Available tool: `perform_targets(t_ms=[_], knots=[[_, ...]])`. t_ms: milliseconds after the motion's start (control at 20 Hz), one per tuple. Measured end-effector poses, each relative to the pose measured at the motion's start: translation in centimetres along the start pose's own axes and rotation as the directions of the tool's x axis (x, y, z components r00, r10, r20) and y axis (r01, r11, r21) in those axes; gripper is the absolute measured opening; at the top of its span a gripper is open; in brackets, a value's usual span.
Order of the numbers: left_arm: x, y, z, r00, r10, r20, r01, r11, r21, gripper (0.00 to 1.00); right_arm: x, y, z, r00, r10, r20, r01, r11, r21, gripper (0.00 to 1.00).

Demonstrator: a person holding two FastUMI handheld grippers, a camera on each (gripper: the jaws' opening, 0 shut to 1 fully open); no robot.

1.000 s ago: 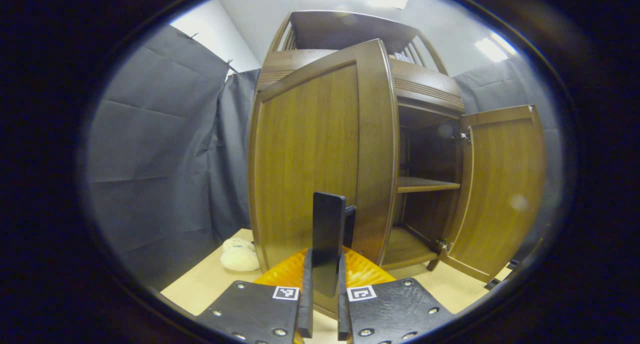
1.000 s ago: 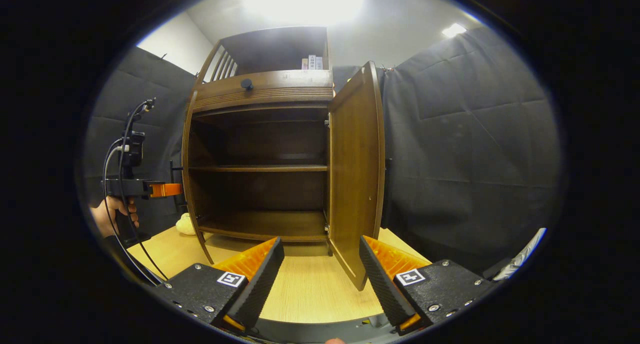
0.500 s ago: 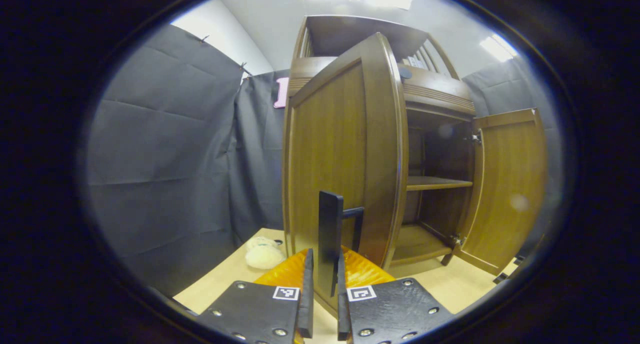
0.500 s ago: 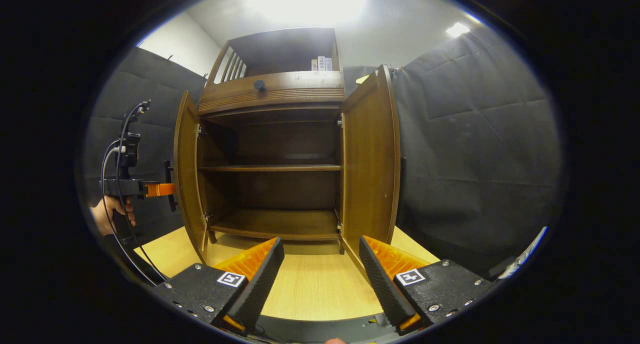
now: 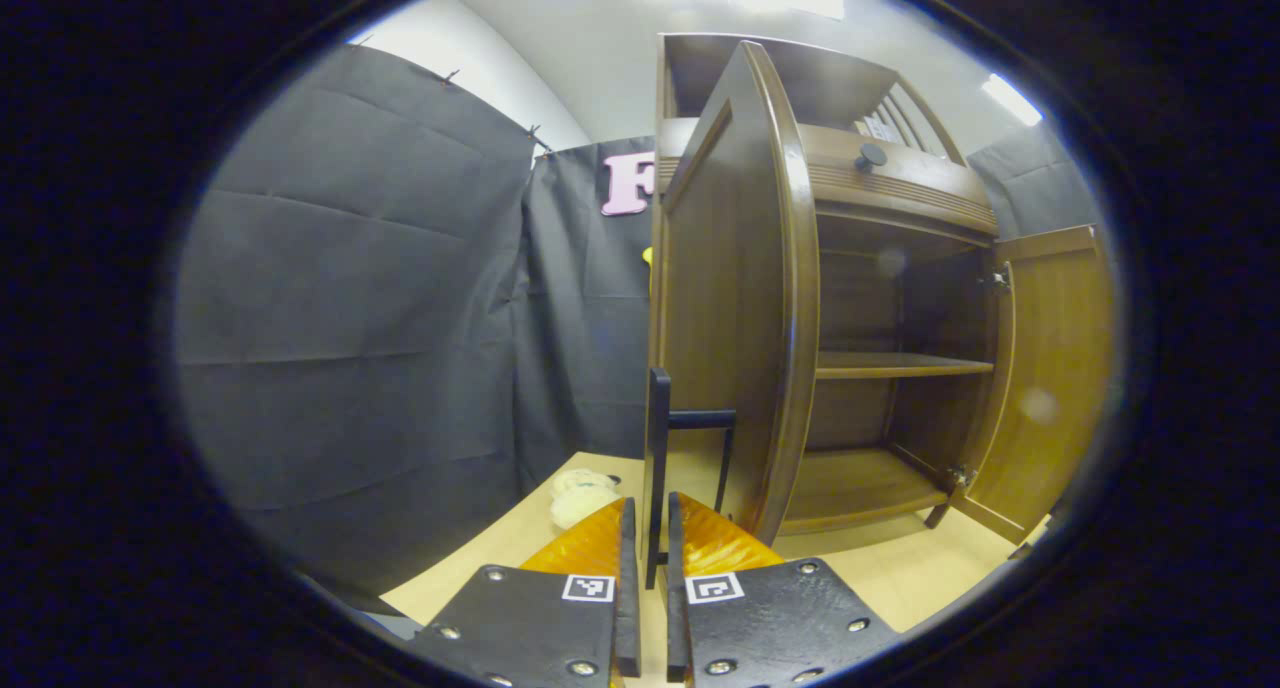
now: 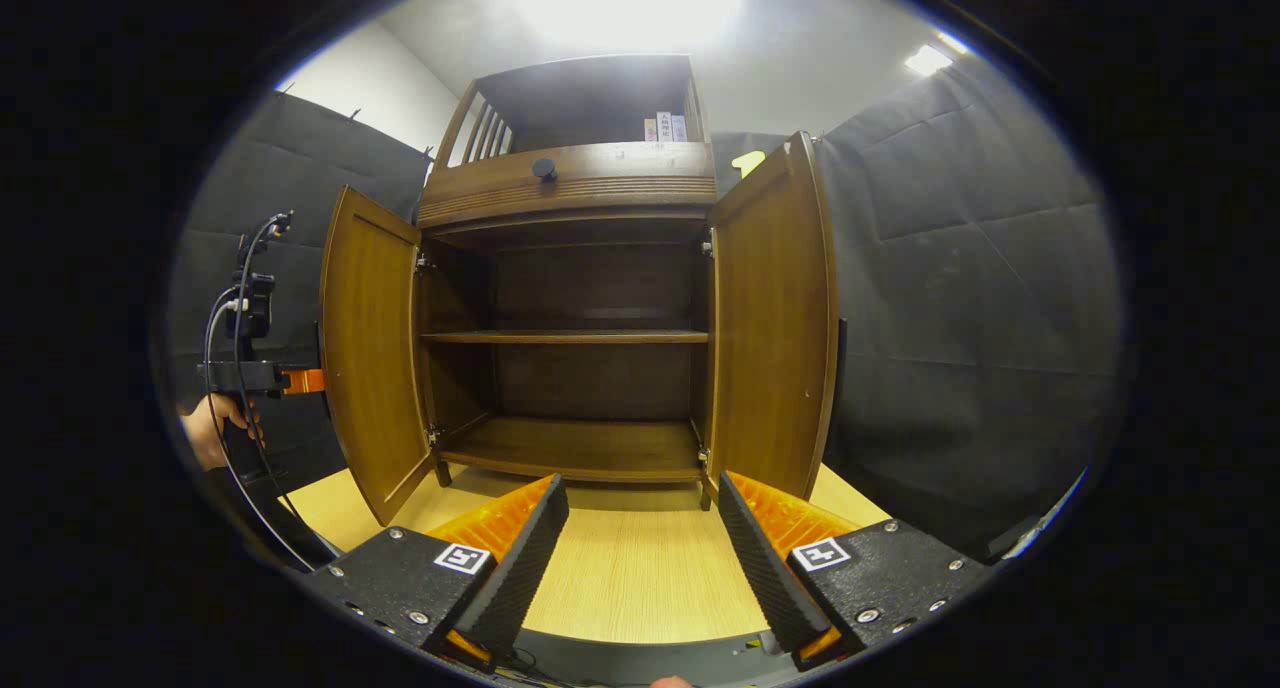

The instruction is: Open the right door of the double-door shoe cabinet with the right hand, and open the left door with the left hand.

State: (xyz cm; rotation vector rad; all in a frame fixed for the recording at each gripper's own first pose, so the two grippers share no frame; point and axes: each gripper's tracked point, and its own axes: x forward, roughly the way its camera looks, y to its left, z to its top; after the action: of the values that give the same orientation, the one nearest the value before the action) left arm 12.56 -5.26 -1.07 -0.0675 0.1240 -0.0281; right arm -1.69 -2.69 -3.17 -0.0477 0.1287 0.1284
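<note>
The brown wooden shoe cabinet (image 6: pixel 570 183) stands with both doors swung out. In the left gripper view the left door (image 5: pixel 735 298) shows nearly edge-on, and my left gripper (image 5: pixel 647 533) is shut on its black bar handle (image 5: pixel 657 438). The right door (image 5: pixel 1050 368) stands wide at the far side. In the right gripper view the left door (image 6: pixel 370 358) and right door (image 6: pixel 775 328) flank the bare shelves (image 6: pixel 565 336). My right gripper (image 6: pixel 642 493) is open over the floor in front of the cabinet, holding nothing. The left gripper (image 6: pixel 295 380) and a hand (image 6: pixel 205 433) sit behind the left door.
A pale plush toy (image 5: pixel 580 498) lies on the wooden floor (image 6: pixel 640 578) left of the cabinet. A drawer with a dark knob (image 6: pixel 545 168) tops the doors, and books (image 6: pixel 670 128) stand on the upper shelf. Black cloth walls close in on both sides.
The left door has swung further out with my left gripper on its handle. In the right gripper view both doors now stand wider, and the right gripper stays open.
</note>
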Motion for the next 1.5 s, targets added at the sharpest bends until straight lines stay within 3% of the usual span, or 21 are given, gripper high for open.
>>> perform_targets(t_ms=[150,200,250,300,350,450,500,650,700,850,900,950,1150,1200,1250,1400,1500], knots=[[0.1,2.5,-0.4,1.000,0.027,0.002,-0.027,1.000,0.000,0.14,-0.2,1.3,0.6,1.000,0.012,0.002,-0.012,1.000,0.004,0.94],[-0.2,3.1,-0.3,1.000,0.019,0.000,-0.019,1.000,-0.002,0.11,-0.1,1.6,0.9,1.000,0.016,0.007,-0.016,1.000,0.007,0.94],[-0.2,3.3,-0.3,1.000,0.014,0.000,-0.014,1.000,-0.003,0.18,-0.1,1.8,0.9,1.000,0.019,0.008,-0.020,1.000,0.005,0.94],[-0.3,3.6,-0.5,1.000,0.009,0.000,-0.009,1.000,0.008,0.18,0.0,2.0,0.9,1.000,0.023,0.008,-0.023,1.000,0.001,0.93],[-0.4,3.8,-0.4,1.000,0.012,0.001,-0.012,1.000,0.020,0.11,0.2,2.1,1.1,1.000,0.026,0.008,-0.026,1.000,0.001,0.93],[-0.8,4.5,-0.3,1.000,0.026,0.011,-0.026,0.999,0.030,0.11,-0.3,2.4,1.6,0.999,0.036,0.011,-0.036,0.999,0.004,0.94],[-1.2,5.1,0.0,0.999,0.036,0.017,-0.037,0.999,0.030,0.16,-0.2,2.6,1.6,0.999,0.040,0.008,-0.040,0.999,0.001,0.93],[-2.5,6.2,0.5,0.997,0.073,0.026,-0.074,0.997,0.037,0.11,0.7,3.4,1.3,0.998,0.060,0.007,-0.060,0.998,0.006,0.94],[-3.3,7.6,0.4,0.995,0.090,0.035,-0.091,0.995,0.041,0.18,0.7,3.6,1.3,0.998,0.066,0.007,-0.066,0.998,0.011,0.94],[-4.9,10.5,0.0,0.993,0.115,0.039,-0.116,0.993,0.026,0.18,0.5,4.3,1.4,0.997,0.082,0.002,-0.082,0.996,0.022,0.94],[-5.6,10.4,0.1,0.993,0.110,0.038,-0.111,0.994,0.018,0.19,0.4,4.3,1.5,0.996,0.084,0.006,-0.084,0.996,0.030,0.94],[-6.3,10.6,0.4,0.993,0.110,0.047,-0.111,0.994,0.023,0.11,0.4,4.4,1.5,0.997,0.081,0.008,-0.081,0.996,0.040,0.94],[-9.6,8.9,2.7,0.994,0.073,0.084,-0.077,0.996,0.049,0.19,0.2,3.6,1.5,0.999,0.050,0.005,-0.050,0.997,0.063,0.94],[-10.6,8.4,3.1,0.993,0.065,0.097,-0.070,0.996,0.050,0.11,0.1,3.3,1.7,0.999,0.040,0.007,-0.040,0.997,0.066,0.94],[-11.4,7.9,3.5,0.993,0.057,0.108,-0.062,0.997,0.045,0.18,-0.2,3.0,1.8,0.999,0.033,0.007,-0.034,0.997,0.072,0.94],[-13.9,5.7,4.2,0.992,0.028,0.126,-0.031,0.999,0.028,0.18,-0.6,2.6,2.5,1.000,0.020,0.017,-0.021,0.996,0.092,0.92],[-15.7,4.4,4.3,0.992,0.006,0.127,-0.008,1.000,0.019,0.08,-0.9,2.0,3.1,0.999,0.012,0.031,-0.015,0.996,0.089,0.92]])
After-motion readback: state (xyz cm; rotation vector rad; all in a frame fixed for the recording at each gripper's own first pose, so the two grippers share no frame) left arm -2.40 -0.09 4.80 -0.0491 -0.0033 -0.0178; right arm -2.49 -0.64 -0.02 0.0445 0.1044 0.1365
